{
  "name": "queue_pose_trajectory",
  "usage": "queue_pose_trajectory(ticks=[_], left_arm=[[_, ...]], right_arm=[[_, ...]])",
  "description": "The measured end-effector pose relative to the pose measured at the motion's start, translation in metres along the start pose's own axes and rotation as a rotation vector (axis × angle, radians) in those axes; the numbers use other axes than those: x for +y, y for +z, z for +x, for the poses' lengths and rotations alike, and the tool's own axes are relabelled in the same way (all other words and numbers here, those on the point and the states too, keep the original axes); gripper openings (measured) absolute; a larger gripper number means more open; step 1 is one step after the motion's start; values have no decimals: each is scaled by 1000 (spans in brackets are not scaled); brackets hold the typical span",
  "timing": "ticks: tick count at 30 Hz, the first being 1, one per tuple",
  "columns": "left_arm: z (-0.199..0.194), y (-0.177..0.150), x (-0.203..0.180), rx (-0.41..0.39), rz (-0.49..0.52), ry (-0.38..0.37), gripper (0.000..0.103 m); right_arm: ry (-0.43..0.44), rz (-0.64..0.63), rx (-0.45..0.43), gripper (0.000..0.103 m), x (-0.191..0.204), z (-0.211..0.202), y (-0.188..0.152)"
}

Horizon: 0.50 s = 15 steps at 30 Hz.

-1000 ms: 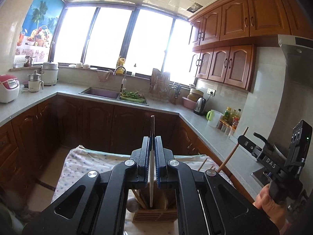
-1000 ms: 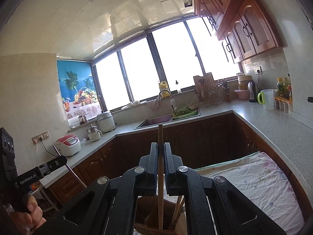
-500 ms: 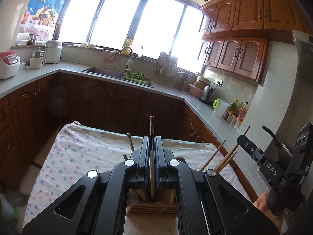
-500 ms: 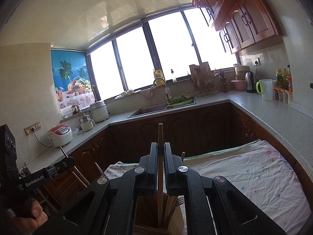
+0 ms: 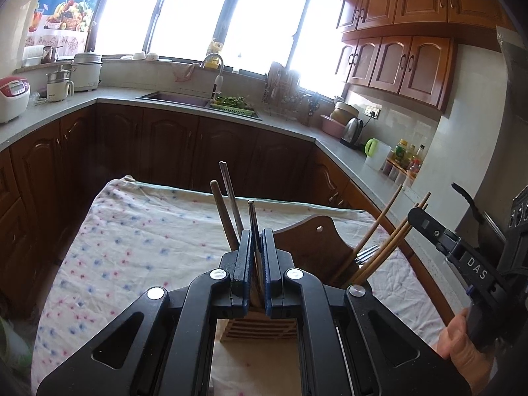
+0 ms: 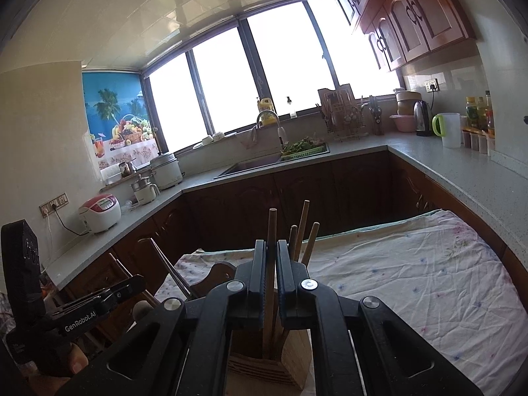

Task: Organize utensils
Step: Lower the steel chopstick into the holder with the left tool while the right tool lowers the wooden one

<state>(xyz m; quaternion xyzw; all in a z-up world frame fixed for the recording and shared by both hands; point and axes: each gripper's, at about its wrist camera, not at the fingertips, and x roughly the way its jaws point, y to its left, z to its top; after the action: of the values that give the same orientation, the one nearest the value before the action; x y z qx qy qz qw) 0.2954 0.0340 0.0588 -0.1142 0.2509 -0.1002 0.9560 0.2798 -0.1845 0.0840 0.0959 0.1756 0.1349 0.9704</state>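
White letters "DAS" on the black plastic body of the right gripper [image 5: 416, 218], read in the left wrist view, printed along its arm just ahead of the gripping hand [image 5: 462, 336]. White lettering "GenRobot.AI" on the black plastic body of the left gripper [image 6: 140, 279], read in the right wrist view, along the side of its arm. Raised letters on the black upright block [image 6: 21, 264] at the left edge of the same view, too dark to read. Labels on the bottles [image 6: 478, 112] by the right wall too small to read.
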Motion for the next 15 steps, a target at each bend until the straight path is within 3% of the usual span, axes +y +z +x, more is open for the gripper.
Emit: queue_pose_trajectory(ticks=[15], left_arm=[[2,3,-1,18,5,3,5]], right_arm=[[5,1,21,6,-1,1,1]])
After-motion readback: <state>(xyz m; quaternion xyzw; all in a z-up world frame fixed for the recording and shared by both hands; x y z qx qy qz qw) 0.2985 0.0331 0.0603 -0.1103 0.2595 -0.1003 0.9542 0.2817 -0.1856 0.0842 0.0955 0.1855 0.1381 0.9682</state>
